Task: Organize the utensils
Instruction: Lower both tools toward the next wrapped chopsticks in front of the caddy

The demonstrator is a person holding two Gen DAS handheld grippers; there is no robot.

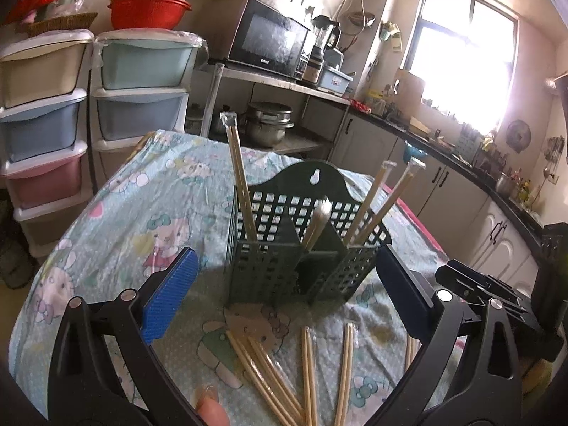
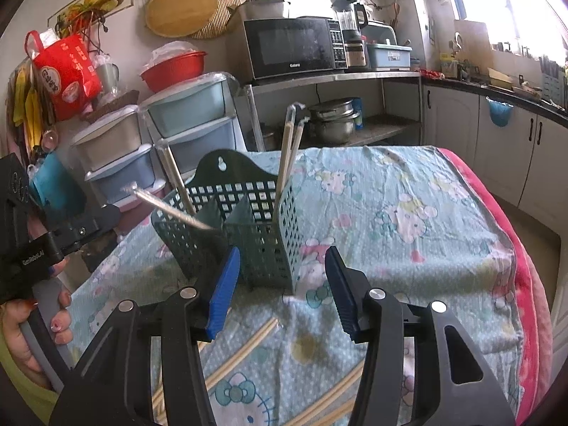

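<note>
left wrist: loose chopsticks (image 1: pixel 309 372) cut off below

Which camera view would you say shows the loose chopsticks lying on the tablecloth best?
The left wrist view: several wrapped pairs of loose chopsticks lie fanned out in front of the green basket, between the open fingers. In the right wrist view the same chopsticks are largely hidden behind the right gripper.
</note>
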